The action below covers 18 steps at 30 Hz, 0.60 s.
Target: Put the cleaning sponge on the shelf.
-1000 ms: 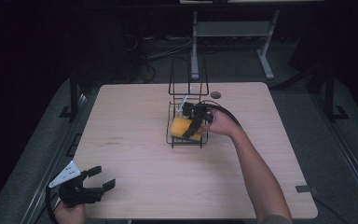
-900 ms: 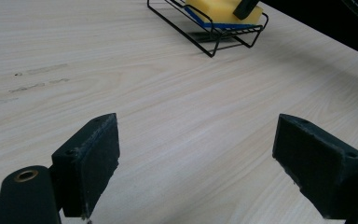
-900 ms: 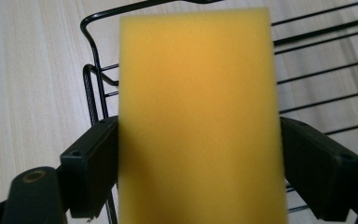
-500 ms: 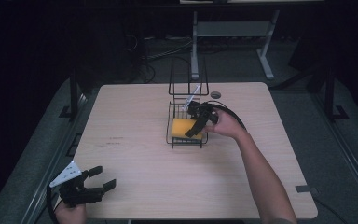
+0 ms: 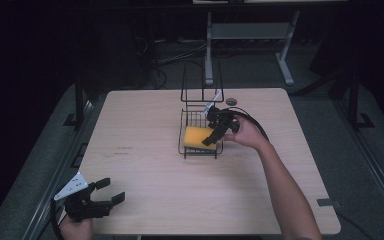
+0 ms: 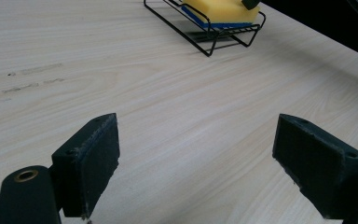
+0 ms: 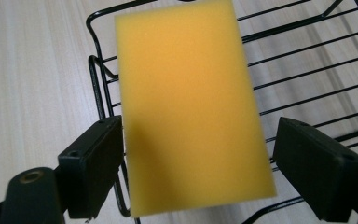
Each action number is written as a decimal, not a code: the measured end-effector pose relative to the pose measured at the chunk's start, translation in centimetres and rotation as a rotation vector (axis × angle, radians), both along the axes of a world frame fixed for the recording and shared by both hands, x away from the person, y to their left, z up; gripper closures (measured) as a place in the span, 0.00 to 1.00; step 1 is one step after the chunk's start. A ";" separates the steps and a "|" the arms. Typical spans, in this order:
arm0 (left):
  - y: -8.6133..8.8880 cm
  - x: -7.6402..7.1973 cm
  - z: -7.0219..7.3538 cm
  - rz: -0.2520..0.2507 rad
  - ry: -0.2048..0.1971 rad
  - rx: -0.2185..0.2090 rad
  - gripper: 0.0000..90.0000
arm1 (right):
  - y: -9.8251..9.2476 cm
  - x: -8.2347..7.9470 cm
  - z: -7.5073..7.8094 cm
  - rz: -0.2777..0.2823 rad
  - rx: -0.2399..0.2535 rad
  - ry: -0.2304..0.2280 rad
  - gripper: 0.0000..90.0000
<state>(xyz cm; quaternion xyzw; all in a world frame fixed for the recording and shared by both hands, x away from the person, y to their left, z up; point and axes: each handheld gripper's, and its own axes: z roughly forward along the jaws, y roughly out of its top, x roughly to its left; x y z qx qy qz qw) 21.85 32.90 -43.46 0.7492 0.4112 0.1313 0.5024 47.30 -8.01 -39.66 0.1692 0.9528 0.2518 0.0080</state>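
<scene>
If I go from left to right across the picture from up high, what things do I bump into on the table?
Left gripper → wire rack with the yellow sponge in it → right gripper → small dark disc near the far edge.

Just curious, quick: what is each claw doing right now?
Left gripper: open, holding nothing.
Right gripper: open around the yellow sponge, not clamping it.

Table [image 6: 168, 140]: pale wood-grain laminate, smooth, low sheen. Rack [image 7: 307, 70] at my 12 o'clock: thin black coated wire, slightly glossy. Sponge [image 7: 191, 107]: yellow foam, matt, fine-pored, with a blue layer underneath. My jaw pads [image 7: 93, 168]: black, matt, rough-edged rubbery foam.
</scene>
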 end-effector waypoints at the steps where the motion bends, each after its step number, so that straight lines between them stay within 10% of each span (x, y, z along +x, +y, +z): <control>1: 0.0 0.0 0.0 0.000 0.000 0.000 0.16 | -0.1 0.0 0.1 0.000 0.002 0.002 0.18; 18: 0.0 0.1 0.0 -0.002 0.000 0.004 0.16 | -1.8 -0.3 -0.1 -0.031 0.040 -0.002 0.17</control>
